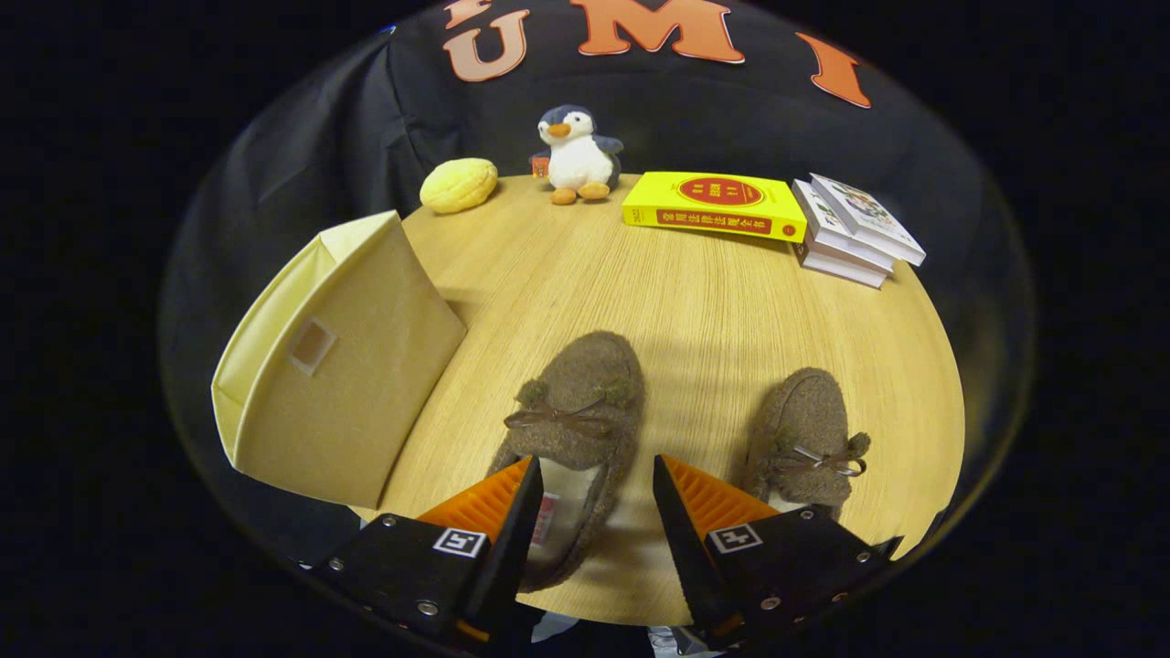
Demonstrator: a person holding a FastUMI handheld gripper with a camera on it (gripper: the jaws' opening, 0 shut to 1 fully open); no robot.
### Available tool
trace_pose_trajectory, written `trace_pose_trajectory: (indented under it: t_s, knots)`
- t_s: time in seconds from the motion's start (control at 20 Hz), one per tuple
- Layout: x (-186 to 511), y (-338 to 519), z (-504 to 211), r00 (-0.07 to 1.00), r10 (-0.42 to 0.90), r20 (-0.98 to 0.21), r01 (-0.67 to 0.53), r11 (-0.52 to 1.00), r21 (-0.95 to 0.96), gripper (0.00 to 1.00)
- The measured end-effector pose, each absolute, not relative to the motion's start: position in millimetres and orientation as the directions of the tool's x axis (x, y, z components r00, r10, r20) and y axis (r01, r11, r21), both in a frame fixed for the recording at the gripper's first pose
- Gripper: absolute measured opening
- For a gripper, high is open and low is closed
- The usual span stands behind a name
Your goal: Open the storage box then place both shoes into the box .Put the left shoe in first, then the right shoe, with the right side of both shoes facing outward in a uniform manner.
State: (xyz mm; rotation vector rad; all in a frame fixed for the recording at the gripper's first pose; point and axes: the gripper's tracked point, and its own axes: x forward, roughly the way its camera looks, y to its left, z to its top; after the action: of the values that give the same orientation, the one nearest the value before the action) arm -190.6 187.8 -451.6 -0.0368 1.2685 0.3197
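— What's on the round wooden table (695,311)?

— I see the cream storage box (338,375) left of my fingers. My gripper (594,475) is spread apart, gripping nothing. One brown slipper (576,429) lies between the fingers, the other slipper (809,439) just right of them.

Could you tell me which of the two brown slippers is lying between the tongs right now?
The slipper nearer the beige storage box; its heel opening sits between the open tongs. The other slipper lies beyond one finger.
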Motion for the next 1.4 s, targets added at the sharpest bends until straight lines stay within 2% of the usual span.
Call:
trace_pose_trajectory:
  t_s: [0.15, 0.3, 0.45, 0.65, 0.7, 0.8, 1.05, 1.4]
  knots:
    - [-192.8, 184.9, -469.0, 0.249, 0.191, -0.949, -0.281, 0.952, 0.118, 0.69]
    - [-185.2, 181.6, -483.6, 0.265, 0.162, -0.951, -0.258, 0.962, 0.091, 0.52]
    - [-179.2, 183.5, -492.2, 0.28, 0.154, -0.948, -0.225, 0.97, 0.091, 0.44]
    - [-183.8, 183.4, -501.0, 0.252, 0.142, -0.957, -0.201, 0.975, 0.091, 0.23]
    - [-183.7, 179.9, -500.7, 0.238, 0.135, -0.962, -0.18, 0.979, 0.093, 0.13]
    - [-187.9, 179.5, -496.1, 0.198, 0.148, -0.969, -0.128, 0.984, 0.124, 0.04]
    - [-182.1, 180.0, -457.7, 0.197, 0.139, -0.97, -0.061, 0.99, 0.129, 0.04]
    - [-134.2, 227.6, -363.2, 0.295, 0.157, -0.942, -0.008, 0.987, 0.161, 0.04]
